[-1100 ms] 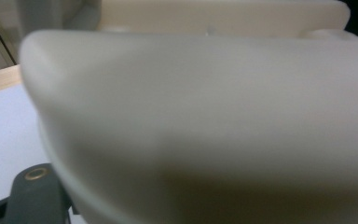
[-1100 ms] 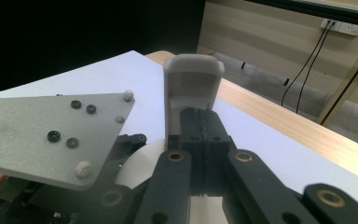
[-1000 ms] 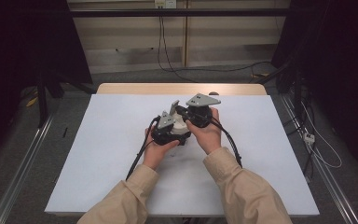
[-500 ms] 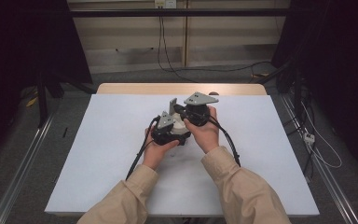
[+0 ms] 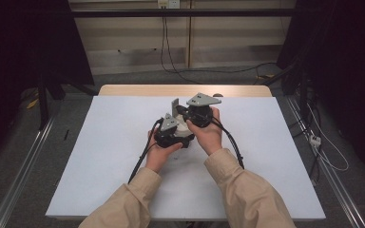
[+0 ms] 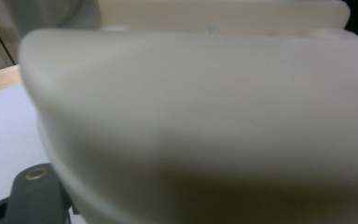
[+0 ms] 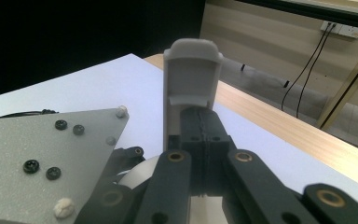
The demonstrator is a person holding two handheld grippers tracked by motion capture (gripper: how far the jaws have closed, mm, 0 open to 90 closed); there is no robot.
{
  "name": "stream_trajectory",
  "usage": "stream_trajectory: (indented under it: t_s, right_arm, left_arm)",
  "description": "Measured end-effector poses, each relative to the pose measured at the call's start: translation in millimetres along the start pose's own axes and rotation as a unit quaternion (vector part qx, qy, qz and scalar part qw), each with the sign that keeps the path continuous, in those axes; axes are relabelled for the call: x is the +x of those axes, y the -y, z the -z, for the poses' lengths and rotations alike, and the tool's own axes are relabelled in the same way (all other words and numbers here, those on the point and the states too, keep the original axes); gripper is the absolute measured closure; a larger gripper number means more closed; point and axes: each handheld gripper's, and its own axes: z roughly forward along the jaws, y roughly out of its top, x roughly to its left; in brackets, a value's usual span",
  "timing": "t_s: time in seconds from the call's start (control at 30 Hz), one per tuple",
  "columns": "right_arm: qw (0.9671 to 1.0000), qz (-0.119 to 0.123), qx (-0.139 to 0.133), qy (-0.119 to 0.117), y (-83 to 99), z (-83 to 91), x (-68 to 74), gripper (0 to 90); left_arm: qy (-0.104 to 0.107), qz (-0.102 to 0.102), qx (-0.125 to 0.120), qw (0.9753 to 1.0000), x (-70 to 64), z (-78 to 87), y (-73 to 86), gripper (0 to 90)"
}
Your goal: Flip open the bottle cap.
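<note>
While both hands hold their tools close together above the middle of the white-covered desk (image 5: 100,156), nearer its far edge than its near one, I log the following.

Item one: right gripper (image 7: 200,140), black two-jaw tool with a grey three-cornered plate. Its jaws stand pressed together, and a slim off-white plastic piece with a rounded hollow top (image 7: 192,74) rises upright just beside them. It looks pinched at its lower end, though the exact contact is partly hidden. In the high view the same piece (image 5: 175,106) stands up just left of the right gripper (image 5: 190,114).

Item two: left gripper (image 5: 171,135), same build, held lower and nearer me. A large pale cream rounded plastic body (image 6: 205,121), blurred, sits directly against its camera. I cannot tell how far its jaws stand open or whether they grip that body.

Item three: judgement on the step. I take this for mating the slim piece with the cream body. To do it well I would keep the slim piece upright, steady the cream body without twisting, and bring the two together slowly, square to each other, checking alignment from the right gripper view.
</note>
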Motion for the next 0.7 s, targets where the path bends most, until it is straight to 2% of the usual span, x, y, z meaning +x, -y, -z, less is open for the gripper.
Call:
stream_trajectory:
  t_s: [0.7]
  right_arm:
    - [1.0, 0.0, 0.0, -0.004, 2.2, -8.4, -1.5, 90.0]
  left_arm:
    - [0.002, 0.0, 0.0, 1.0, 0.3, -0.1, 0.1, 18.4]
